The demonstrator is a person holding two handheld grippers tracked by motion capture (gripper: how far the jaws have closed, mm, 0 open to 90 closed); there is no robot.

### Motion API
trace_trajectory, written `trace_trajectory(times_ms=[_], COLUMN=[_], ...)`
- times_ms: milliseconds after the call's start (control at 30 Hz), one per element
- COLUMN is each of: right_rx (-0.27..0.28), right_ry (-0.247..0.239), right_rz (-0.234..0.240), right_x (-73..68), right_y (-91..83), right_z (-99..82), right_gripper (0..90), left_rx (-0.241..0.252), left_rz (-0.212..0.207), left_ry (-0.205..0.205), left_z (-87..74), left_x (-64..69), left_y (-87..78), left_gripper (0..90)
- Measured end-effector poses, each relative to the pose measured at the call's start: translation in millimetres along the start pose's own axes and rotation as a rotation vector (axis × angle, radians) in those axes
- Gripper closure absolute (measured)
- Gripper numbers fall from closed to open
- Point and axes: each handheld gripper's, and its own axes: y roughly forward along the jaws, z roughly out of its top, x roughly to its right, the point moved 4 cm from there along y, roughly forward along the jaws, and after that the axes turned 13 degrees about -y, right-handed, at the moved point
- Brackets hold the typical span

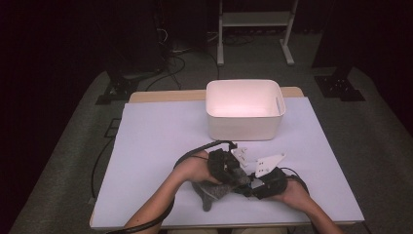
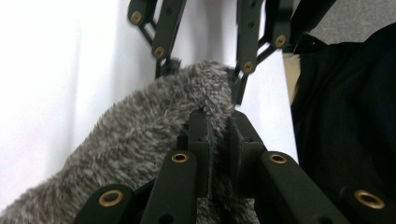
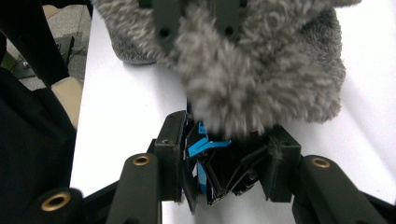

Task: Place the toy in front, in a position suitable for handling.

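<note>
Pinched tight in the left gripper: a fuzzy grey sock. Jaws squeezed close together, with only a thin fold of the fluff between them.

Lying low over the white table sheet, near the front edge, close to the person. Well apart from the white bin at the back.

Long and slanted in the high view. One end up between the two grippers. Other end down and to the left, toward the person, resting on the sheet. So, long way running from upper right to lower left. Too fluffy to tell toe from opening.

Held in the right gripper: a small black thing with blue bits. Jaws partway closed, pressing on it from both sides. Hard to tell what the thing is.

Both grippers tip to tip, just beside each other, facing one another. Top end of the sock touching the small black thing, right where the two sets of jaws meet. A hand behind each gripper, forearms coming in from the near edge.
</note>
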Motion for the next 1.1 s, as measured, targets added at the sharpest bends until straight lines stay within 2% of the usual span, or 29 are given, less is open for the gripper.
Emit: trace_trajectory(times_ms=[100,267,400,500,567,667,767,933,1000,1100], right_rx=[0.002,0.002,0.005,0.004,0.003,0.0,-0.003,-0.01,-0.014,-0.026], right_ry=[0.002,0.001,0.002,-0.002,-0.002,-0.007,-0.008,-0.018,-0.018,-0.029], right_rz=[0.002,0.0,0.001,0.001,0.004,0.004,0.006,0.016,0.024,0.028], right_x=[0.2,0.3,-0.1,0.1,0.2,0.4,0.6,2.2,5.6,13.2], right_y=[0.5,0.4,0.1,-0.2,-0.2,-0.2,-0.1,0.0,1.0,3.1], right_z=[0.0,-0.3,-0.7,-1.1,-1.1,-0.9,-0.5,0.5,1.6,4.0], right_gripper=[56.6,56.7,56.7,56.7,56.7,56.7,56.7,56.8,56.7,56.4], left_rx=[0.006,0.0,0.001,0.009,0.008,0.02,0.011,0.023,0.042,0.044], left_rz=[-0.017,-0.015,0.01,0.025,0.051,0.063,0.087,0.106,0.098,0.11], left_ry=[0.021,0.028,-0.001,-0.039,-0.059,-0.085,-0.098,-0.13,-0.145,-0.159], left_z=[11.7,13.9,2.2,-11.7,-21.8,-32.6,-41.1,-51.2,-52.1,-51.8], left_x=[5.8,6.0,-0.9,-6.2,-10.9,-14.6,-18.1,-22.5,-25.4,-30.1], left_y=[8.0,9.1,1.2,-8.3,-15.4,-23.2,-31.0,-40.4,-42.9,-44.6], left_gripper=[81.2,81.1,81.0,80.9,80.7,80.3,80.0,79.4,79.4,79.4])
